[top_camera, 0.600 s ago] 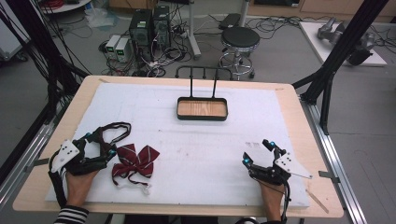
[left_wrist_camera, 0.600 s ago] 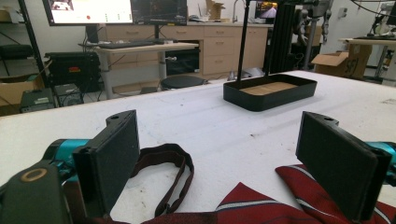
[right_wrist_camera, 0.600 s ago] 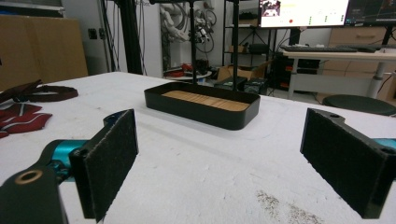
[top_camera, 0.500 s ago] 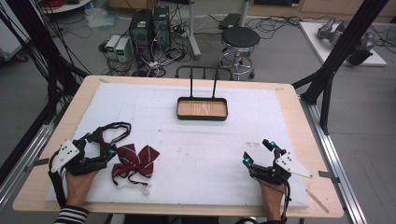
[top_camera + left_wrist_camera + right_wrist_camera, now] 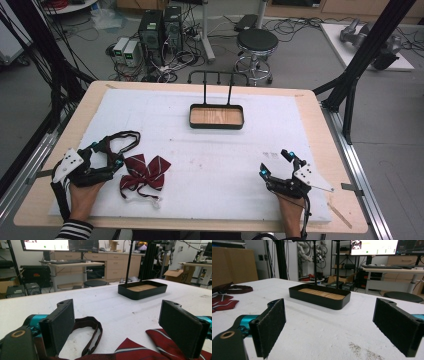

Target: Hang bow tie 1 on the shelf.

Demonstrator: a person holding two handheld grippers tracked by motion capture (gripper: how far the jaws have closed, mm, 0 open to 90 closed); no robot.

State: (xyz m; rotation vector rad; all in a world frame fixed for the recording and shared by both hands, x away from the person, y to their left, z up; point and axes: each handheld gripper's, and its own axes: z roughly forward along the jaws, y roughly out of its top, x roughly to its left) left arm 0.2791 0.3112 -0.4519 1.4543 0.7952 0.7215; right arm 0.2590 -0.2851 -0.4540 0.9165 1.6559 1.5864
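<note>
Compared with the pictures from a little earlier, almost nothing has changed: the left gripper point(image 5: 106, 156) is in the same place at the lower left of the high view, and the right gripper point(image 5: 277, 162) is in the same place at the lower right. The bow tie point(image 5: 146, 172) has also not shifted. I think this means the work is only at its beginning, the hands are resting before the first reach, and the bow tie is not yet picked up.

The left gripper is wide, with nothing between the jaws. In the left gripper view the red striped cloth of the bow tie point(image 5: 155, 346) lies at the bottom of the frame, just under and between the jaws, and its dark strap point(image 5: 91, 333) makes a loop beside the left jaw. It seems very near, but I cannot tell if a jaw is touching the cloth. The right gripper is also wide and holds nothing; it is well apart from the bow tie, over the bare white mat point(image 5: 225, 160).

Counting the things: there is one bow tie with one strap, one black tray point(image 5: 216, 116) with a wooden bottom at the upper middle of the mat, one rack with two posts behind it, and two grippers. In the right gripper view the tray point(image 5: 319, 299) stands straight ahead in the middle of the frame
</note>
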